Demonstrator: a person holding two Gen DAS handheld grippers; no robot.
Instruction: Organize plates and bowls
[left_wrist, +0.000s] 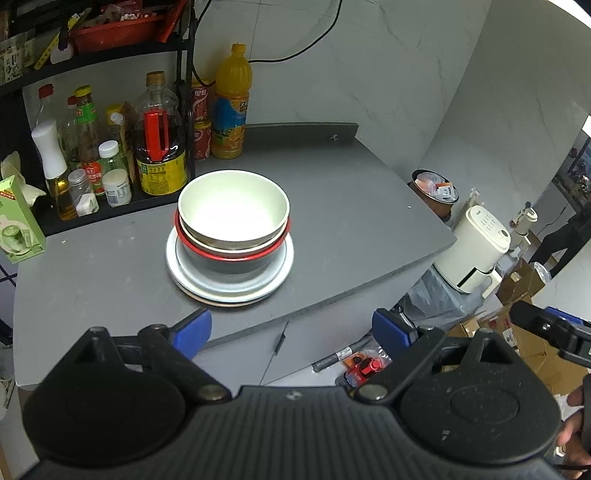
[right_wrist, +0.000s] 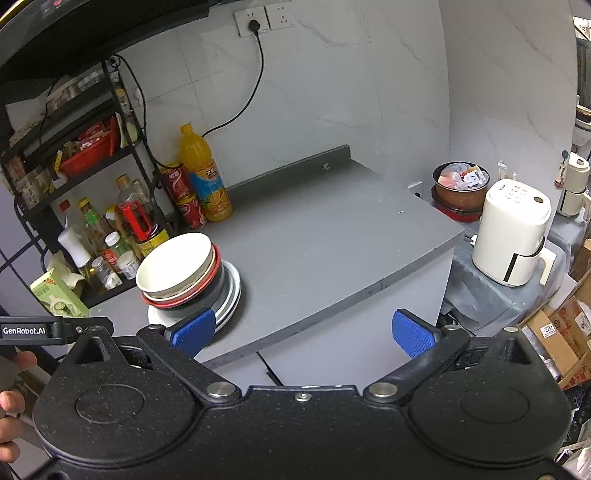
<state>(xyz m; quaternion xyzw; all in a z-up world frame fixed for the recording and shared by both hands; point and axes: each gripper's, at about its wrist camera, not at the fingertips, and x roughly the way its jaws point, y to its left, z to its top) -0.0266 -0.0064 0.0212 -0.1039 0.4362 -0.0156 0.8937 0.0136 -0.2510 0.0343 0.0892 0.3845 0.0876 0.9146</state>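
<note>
One stack stands on the grey counter (left_wrist: 351, 221). At its base lie white plates (left_wrist: 229, 288). On them sits a dark bowl with a red rim (left_wrist: 229, 254), and nested in it a white bowl (left_wrist: 233, 208) on top. The stack also shows in the right wrist view (right_wrist: 184, 277), tilted by the lens. My left gripper (left_wrist: 291, 326) is open and empty, held back over the counter's front edge, short of the stack. My right gripper (right_wrist: 303, 328) is open and empty, in front of the counter edge, right of the stack.
A black rack (left_wrist: 92, 122) with oil and sauce bottles stands behind the stack on the left. An orange juice bottle (left_wrist: 231, 103) and red cans (left_wrist: 201, 122) stand by the wall. A green carton (left_wrist: 18, 221) sits at the left. A white appliance (right_wrist: 513, 236) and cardboard boxes (right_wrist: 554, 339) are off the counter's right.
</note>
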